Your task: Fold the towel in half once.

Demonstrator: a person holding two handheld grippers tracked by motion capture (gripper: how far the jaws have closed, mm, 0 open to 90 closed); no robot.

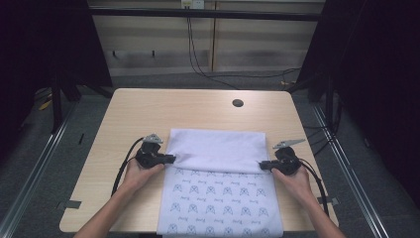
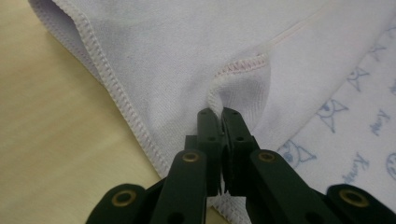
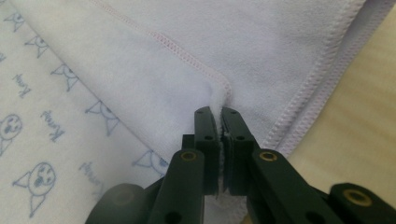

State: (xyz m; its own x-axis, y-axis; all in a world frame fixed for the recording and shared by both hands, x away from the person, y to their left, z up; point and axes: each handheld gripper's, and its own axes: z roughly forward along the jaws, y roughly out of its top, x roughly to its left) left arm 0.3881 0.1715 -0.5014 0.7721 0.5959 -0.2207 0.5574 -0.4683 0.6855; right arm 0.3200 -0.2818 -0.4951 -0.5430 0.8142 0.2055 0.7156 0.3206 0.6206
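Folding a towel [image 1: 220,193] in half, by the look of it, and it's approx halfway thru that fold. The towel lies flat in the lower middle of the high view, its near end running off the bottom edge of the bench [image 1: 148,109]. The far end is already flipped over toward the person, so the plain lilac back shows as a band across the middle of the frame, w/ the cat-print side still bare below it.

Left claw [image 1: 172,158] sits at the left end of that folded band, jaws pinched tight on the stitched hem; in the left gripper view the cloth [image 2: 243,88] puckers right where the tips bite. Right claw [image 1: 261,166] does the same at the right end, clamped hard on the hem, w/ cloth [image 3: 187,79] squeezed between the pads in the right gripper view.

Done: both corners grabbed, flap laid over roughly a third of the way. Left, imo: drag the flap on down to meet the near edge, line up the hems, let go.

Count: 1 towel, 2 claws, 2 hands, 1 bench, 1 dark round hole [image 1: 237,103] in the bench, upper right of center.
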